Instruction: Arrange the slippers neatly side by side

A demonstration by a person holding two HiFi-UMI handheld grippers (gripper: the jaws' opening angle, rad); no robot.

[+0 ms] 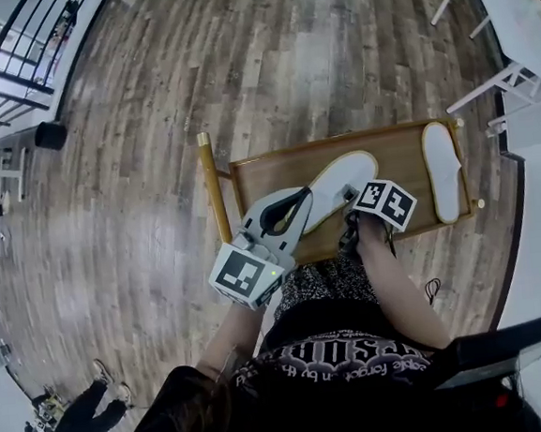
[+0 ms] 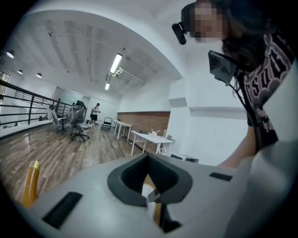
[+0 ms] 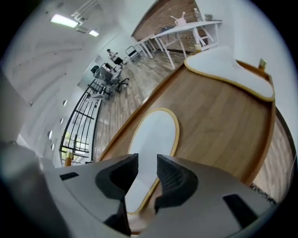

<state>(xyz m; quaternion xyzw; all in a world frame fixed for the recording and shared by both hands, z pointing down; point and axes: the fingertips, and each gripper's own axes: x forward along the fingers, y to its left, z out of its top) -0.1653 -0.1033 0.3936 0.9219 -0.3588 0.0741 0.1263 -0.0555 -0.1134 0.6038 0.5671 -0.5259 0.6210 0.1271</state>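
Note:
Two white slippers with tan edging lie on a low wooden tray (image 1: 396, 148). One slipper (image 1: 343, 180) lies slantwise in the middle, the other slipper (image 1: 443, 169) lengthwise at the tray's right end. My right gripper (image 1: 349, 199) points down over the middle slipper's near end. In the right gripper view its jaws (image 3: 147, 160) stand open, a narrow gap apart, with that slipper (image 3: 151, 148) below them and untouched; the second slipper (image 3: 228, 69) lies far off. My left gripper (image 1: 302, 195) hovers at the tray's left, shut (image 2: 148, 155), with nothing seen in its tips.
A yellow post (image 1: 214, 192) stands at the tray's left edge. White tables (image 1: 517, 19) stand at the upper right, a railing (image 1: 12, 64) and a black bin (image 1: 50, 136) at the upper left. A person (image 1: 81, 415) is on the floor at the lower left.

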